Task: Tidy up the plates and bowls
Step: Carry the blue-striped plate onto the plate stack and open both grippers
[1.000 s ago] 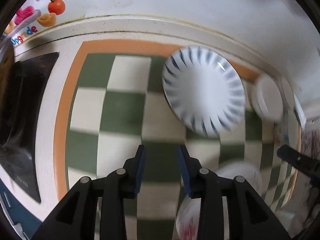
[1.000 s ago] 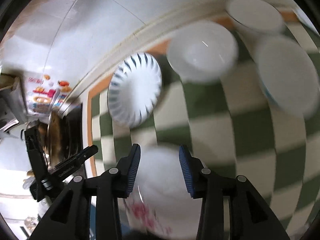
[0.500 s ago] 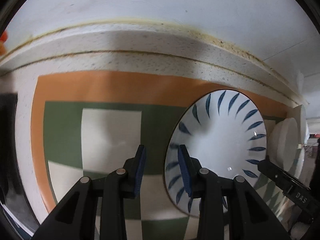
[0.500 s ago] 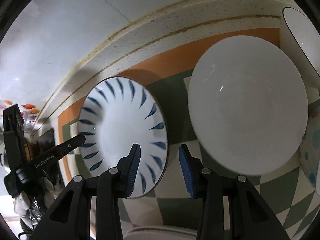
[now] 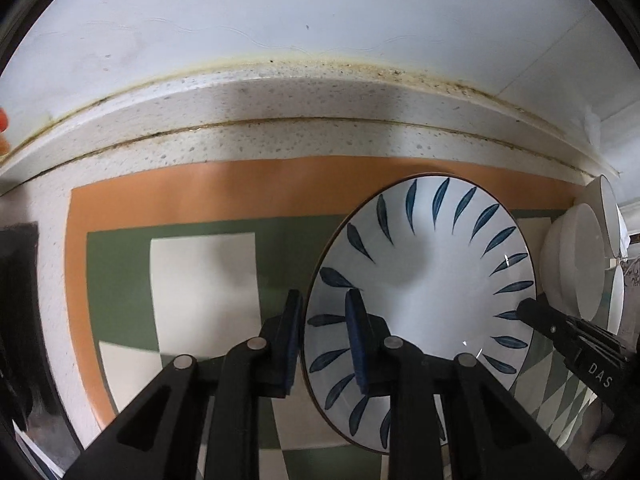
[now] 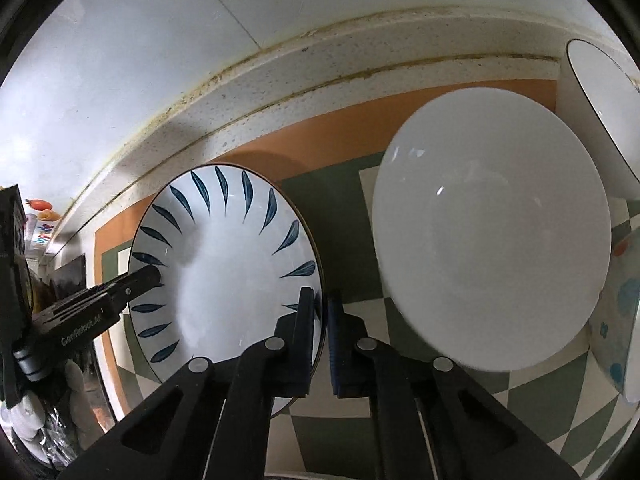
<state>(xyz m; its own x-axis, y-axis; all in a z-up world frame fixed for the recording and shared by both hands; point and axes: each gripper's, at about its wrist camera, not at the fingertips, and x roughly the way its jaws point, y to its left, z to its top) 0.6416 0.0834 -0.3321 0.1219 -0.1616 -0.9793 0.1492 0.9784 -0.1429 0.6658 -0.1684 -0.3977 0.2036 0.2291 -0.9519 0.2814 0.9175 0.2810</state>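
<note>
A white plate with blue leaf marks (image 5: pixel 432 280) lies on the checked mat (image 5: pixel 200 280); it also shows in the right wrist view (image 6: pixel 224 264). My left gripper (image 5: pixel 322 332) straddles its left rim, one finger each side, with a gap still showing. My right gripper (image 6: pixel 320 316) is narrowed around its right rim. A plain white bowl (image 6: pixel 492 232) sits just right of the plate, and shows in the left wrist view (image 5: pixel 572 264).
A white bowl (image 6: pixel 600 120) stands at the back right by the wall ledge (image 6: pixel 280 80). A bowl with blue and red marks (image 6: pixel 620 304) is at the right edge. A dark stove top (image 5: pixel 16 300) lies left of the mat.
Both grippers moved forward onto the leaf plate, the left to its left rim, the right to its right rim. The right jaws narrowed on the rim.
</note>
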